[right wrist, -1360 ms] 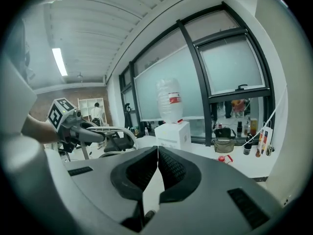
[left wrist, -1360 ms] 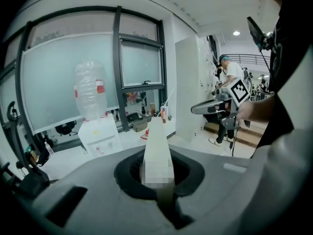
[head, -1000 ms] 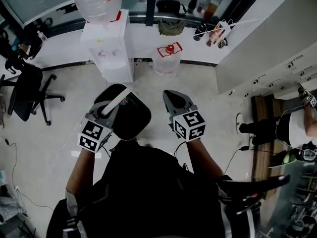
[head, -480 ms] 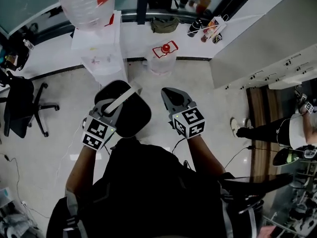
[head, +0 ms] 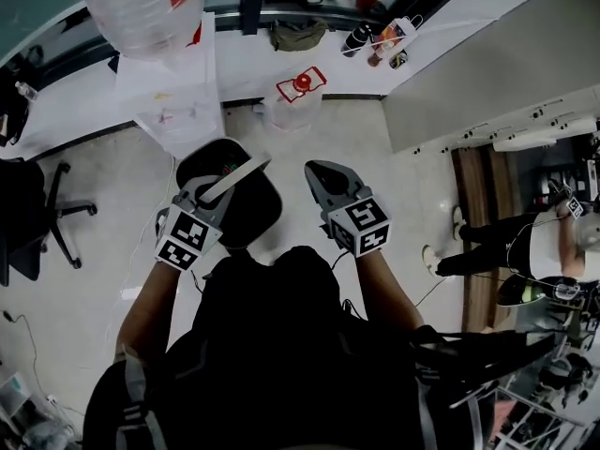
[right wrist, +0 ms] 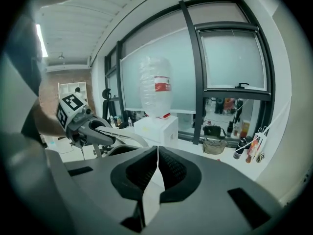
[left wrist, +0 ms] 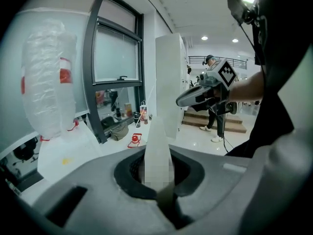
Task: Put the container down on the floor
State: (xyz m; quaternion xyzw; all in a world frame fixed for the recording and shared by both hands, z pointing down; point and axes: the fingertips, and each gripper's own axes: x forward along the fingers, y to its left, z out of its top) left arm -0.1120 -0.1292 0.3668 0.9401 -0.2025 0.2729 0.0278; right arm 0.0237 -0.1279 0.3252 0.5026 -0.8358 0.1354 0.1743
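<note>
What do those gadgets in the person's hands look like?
The left tool and right tool are grey tapering shells, each with a cube of black-and-white square markers at the wrist end. The person wears a black top.

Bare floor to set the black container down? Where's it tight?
Widest bare floor lies ahead of the right tool, between the red-capped jug and the grey partition. A narrower patch sits between the water dispenser and the office chair. Crowded: the white ledge with a bag and bottles.
</note>
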